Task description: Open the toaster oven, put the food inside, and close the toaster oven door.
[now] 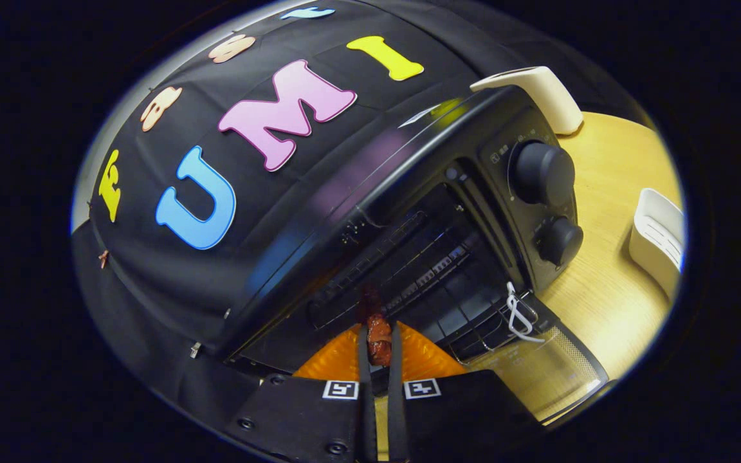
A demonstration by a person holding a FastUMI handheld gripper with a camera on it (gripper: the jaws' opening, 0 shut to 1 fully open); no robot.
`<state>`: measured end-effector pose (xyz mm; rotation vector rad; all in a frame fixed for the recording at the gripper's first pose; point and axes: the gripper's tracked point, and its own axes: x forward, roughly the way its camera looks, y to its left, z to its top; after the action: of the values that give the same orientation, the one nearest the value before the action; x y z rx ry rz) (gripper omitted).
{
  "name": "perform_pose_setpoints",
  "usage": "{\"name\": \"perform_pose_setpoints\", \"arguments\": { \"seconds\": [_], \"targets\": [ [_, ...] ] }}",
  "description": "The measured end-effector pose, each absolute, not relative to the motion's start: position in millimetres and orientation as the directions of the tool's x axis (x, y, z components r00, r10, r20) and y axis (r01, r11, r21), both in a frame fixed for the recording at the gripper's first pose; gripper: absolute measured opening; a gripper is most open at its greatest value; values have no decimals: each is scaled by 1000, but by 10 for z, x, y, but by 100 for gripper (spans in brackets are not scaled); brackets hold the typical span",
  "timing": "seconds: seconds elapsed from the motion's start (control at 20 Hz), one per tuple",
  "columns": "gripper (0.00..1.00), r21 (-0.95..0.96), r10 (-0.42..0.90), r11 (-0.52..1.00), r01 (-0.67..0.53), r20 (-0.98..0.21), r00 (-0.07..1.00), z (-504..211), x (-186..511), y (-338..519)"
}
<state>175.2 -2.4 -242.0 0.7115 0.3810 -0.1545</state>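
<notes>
Black and glossy, the toaster oven stands on a pale wooden table in front of the dark cloth wall, and the whole scene appears tilted in the gripper view. Its door is swung down and open, a clear glass panel lying flat just ahead and to the right of the fingers, with a dotted border along its edge. Inside, a wire rack crosses the dark cavity, and a white wire handle hangs at the front right corner of the opening. Two round black knobs sit one above the other on the control panel beside the opening; small pale markings ring them, too small to read.

The gripper points straight at the oven's mouth, its two fingers drawn close together and pinching a small piece of reddish-brown food between their tips. The food sits at the threshold of the opening, over the open door's near edge. Orange ribbed surfaces show on either side of the fingers just behind the food. Square black-and-white marker tags are fixed on the gripper's body.

A cream-coloured object rests beyond the oven's top, and a white slotted container stands on the table well apart, past the knobs.
</notes>
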Motion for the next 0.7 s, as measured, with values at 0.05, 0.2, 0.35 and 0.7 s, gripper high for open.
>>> {"name": "perform_pose_setpoints", "arguments": {
  "seconds": [0.05, 0.2, 0.35, 0.7],
  "targets": [
    [14, 591, -23, 760, 271, -392, 920, -2415, 1749, -32],
    [22, 487, -83, 827, 282, -391, 917, -2424, 1685, -107],
    [60, 439, -88, 856, 275, -400, 912, -2445, 1609, -117],
    [98, 327, -108, 908, 263, -424, 899, -2288, 1226, -157]
  ]
}}
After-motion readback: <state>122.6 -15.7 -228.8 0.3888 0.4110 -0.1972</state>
